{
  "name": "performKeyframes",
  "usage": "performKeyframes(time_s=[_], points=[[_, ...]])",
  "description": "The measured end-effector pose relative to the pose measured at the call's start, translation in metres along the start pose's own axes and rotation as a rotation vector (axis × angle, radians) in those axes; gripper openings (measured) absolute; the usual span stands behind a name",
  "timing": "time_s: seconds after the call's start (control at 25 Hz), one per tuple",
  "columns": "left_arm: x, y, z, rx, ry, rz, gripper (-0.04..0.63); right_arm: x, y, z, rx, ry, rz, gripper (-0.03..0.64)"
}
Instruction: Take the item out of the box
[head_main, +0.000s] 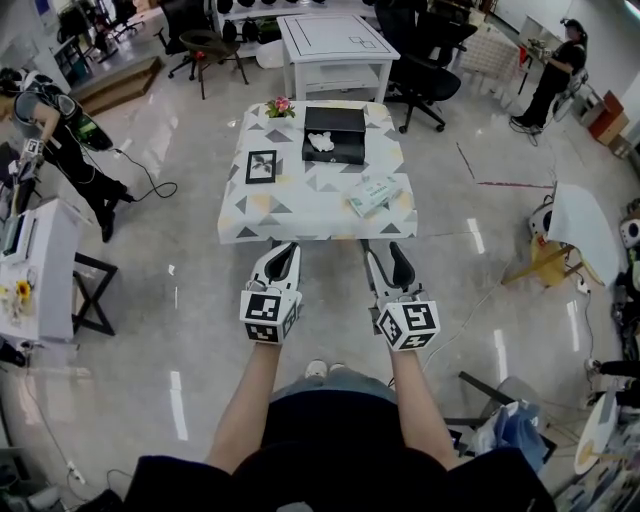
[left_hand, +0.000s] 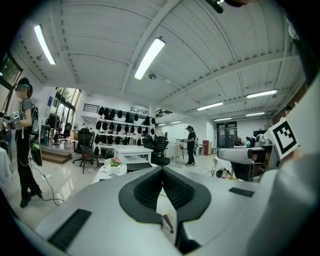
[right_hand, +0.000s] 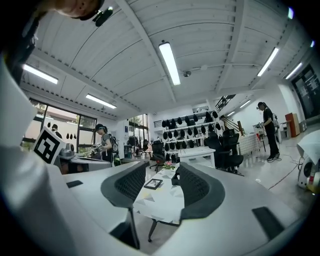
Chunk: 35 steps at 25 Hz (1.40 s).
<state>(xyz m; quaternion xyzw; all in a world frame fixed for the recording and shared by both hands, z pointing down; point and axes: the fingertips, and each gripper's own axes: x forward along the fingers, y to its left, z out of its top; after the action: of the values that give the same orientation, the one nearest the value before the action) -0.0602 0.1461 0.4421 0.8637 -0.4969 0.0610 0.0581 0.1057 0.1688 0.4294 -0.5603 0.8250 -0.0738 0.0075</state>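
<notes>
I'd pinch the soft-looking, light crumpled white item (head_main: 321, 144) in the black box (head_main: 346, 153) mid-bunch (left gripper (head_main: 284, 250) jaws together, right gripper (head_main: 385, 255) jaws apart and empty).

The white item (head_main: 321, 144) in the box (head_main: 340, 121) at the tabletop's far edge is too small to identify. Right gripper view: my jaw covers most of the box.

Floor (head_main: 180, 300): glossy, polished, mirrors the ceiling lights.
Tablecloth (head_main: 300, 200): matt cloth, triangle print.
Box (head_main: 335, 122): black, matt.
Left gripper (head_main: 285, 248), right gripper (head_main: 385, 250): smooth white plastic shells.
Pads (right_hand: 130, 182): black, ribbed, matt.
</notes>
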Motion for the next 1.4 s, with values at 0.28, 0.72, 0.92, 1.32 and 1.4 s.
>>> performKeyframes(time_s=[0.28,0.72,0.92,1.32,1.4], points=[[-0.007,0.010,-0.002,-0.003,-0.005,-0.002,0.020,-0.003,0.005,0.005,-0.019,-0.020,-0.023,0.197],[0.014,0.034,-0.006,0.001,-0.001,0.014,0.020,0.023,-0.011,0.004,-0.010,-0.023,-0.043,0.196],[0.044,0.044,-0.007,0.002,0.004,0.016,0.020,0.050,-0.029,0.005,-0.010,-0.024,-0.049,0.197],[0.125,0.075,-0.003,-0.006,0.024,0.037,0.020,0.129,-0.075,0.009,-0.019,-0.008,-0.030,0.197],[0.139,0.081,-0.004,0.005,0.032,0.041,0.020,0.147,-0.083,0.007,-0.012,-0.005,-0.022,0.197]])
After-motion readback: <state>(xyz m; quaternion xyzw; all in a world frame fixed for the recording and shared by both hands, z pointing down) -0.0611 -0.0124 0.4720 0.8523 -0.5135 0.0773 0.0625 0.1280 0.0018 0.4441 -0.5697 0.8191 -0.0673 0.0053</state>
